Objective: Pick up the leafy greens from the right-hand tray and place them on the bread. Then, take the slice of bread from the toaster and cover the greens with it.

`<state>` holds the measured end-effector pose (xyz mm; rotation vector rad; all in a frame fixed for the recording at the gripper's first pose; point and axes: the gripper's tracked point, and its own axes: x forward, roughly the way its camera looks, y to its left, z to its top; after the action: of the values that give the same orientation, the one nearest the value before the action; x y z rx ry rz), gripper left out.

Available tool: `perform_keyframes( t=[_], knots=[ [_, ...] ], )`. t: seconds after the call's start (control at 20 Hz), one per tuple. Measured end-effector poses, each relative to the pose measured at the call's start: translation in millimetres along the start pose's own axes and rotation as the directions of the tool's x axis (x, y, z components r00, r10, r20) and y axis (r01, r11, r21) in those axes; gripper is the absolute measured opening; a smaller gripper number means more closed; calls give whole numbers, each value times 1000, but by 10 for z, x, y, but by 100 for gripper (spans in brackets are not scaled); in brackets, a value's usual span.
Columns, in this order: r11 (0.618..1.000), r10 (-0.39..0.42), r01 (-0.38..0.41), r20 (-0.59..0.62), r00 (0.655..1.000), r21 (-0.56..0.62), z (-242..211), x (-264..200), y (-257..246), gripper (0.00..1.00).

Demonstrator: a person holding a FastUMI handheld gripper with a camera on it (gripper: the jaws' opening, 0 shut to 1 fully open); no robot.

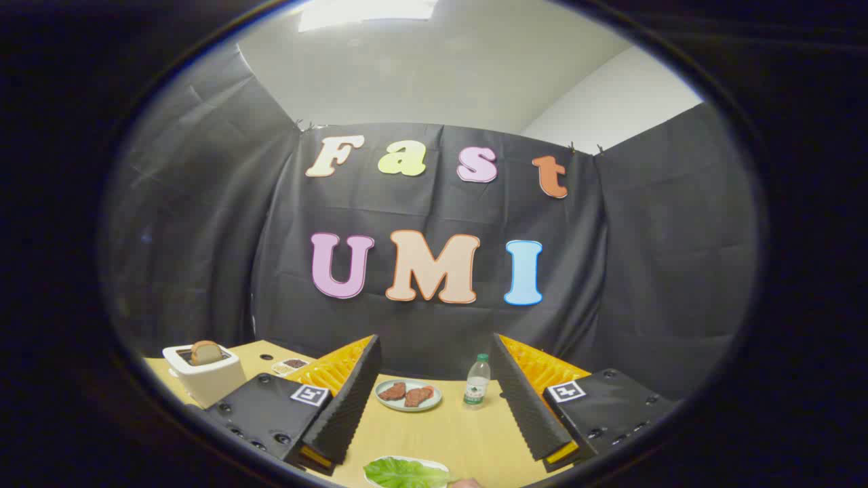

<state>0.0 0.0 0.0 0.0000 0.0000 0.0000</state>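
While the gripper (434,400) hangs above the yellow worktop (468,434) with its fingers spread wide and nothing between them, the leafy greens (405,472) lie on a white plate (439,467) below and between the fingers. Beyond them sits a plate with two brown pieces (407,394), a small bottle (477,381) just beside it. The white toaster (203,376) stands off to the left, a bread slice (205,352) poking out of its slot.

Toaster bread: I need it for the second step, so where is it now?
In the gripper view the bread slice stands in the white toaster, beyond the open claw, left of the plate.
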Motion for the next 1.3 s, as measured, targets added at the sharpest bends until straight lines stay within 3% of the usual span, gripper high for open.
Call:
perform_keyframes(
  t=[1.3],
  knots=[
    [998,64,-62,-43,997,33,-163,23,41,100]
  ],
)
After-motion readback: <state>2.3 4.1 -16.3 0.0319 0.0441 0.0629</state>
